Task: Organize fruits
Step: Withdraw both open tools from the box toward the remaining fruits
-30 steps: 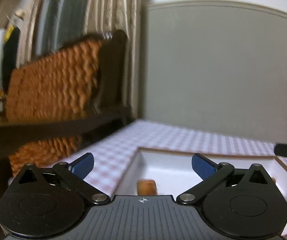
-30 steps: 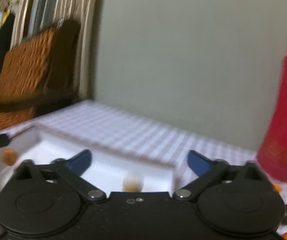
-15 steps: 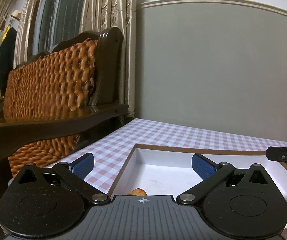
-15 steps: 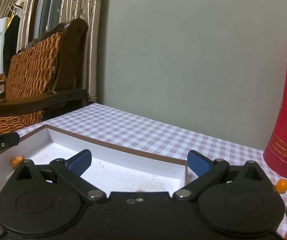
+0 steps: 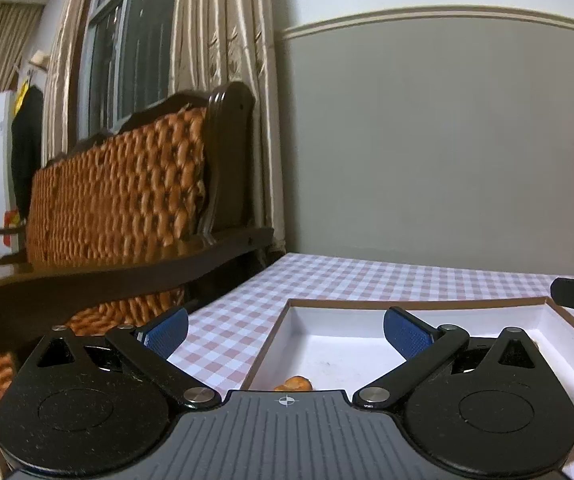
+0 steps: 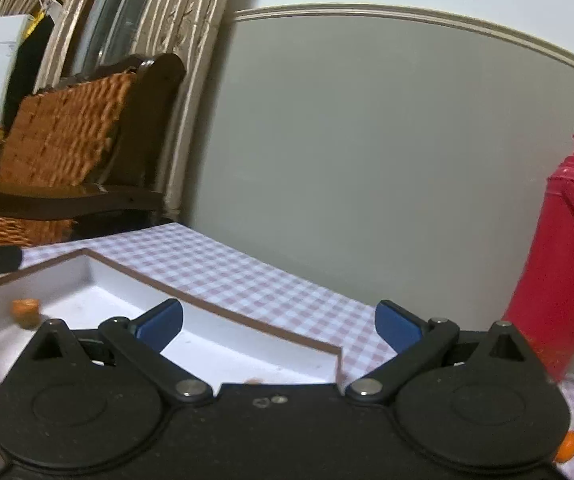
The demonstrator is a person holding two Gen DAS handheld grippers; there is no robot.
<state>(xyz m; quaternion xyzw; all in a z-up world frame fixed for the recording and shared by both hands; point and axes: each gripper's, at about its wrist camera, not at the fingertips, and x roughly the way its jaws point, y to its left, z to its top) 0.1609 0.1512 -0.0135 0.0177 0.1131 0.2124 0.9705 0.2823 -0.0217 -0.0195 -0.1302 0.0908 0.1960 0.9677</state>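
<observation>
A white tray with a brown rim [image 5: 427, 300] [image 6: 215, 312] lies on the checked tablecloth. A small orange fruit [image 5: 295, 383] lies in it just ahead of my left gripper [image 5: 286, 330], which is open and empty above the tray's left end. The same fruit [image 6: 26, 307] shows at the tray's far left in the right wrist view. My right gripper [image 6: 279, 322] is open and empty over the tray's right end. Another orange fruit [image 6: 568, 445] lies on the cloth at the lower right.
A red thermos flask [image 6: 567, 264] stands on the table to the right of the tray. A dark wooden chair with a woven back [image 5: 127, 208] stands at the table's left edge. A grey wall runs behind the table.
Both grippers have steadied and risen slightly over the tray. The right wrist view has swung to the left and tilted. Both grippers stay open.
</observation>
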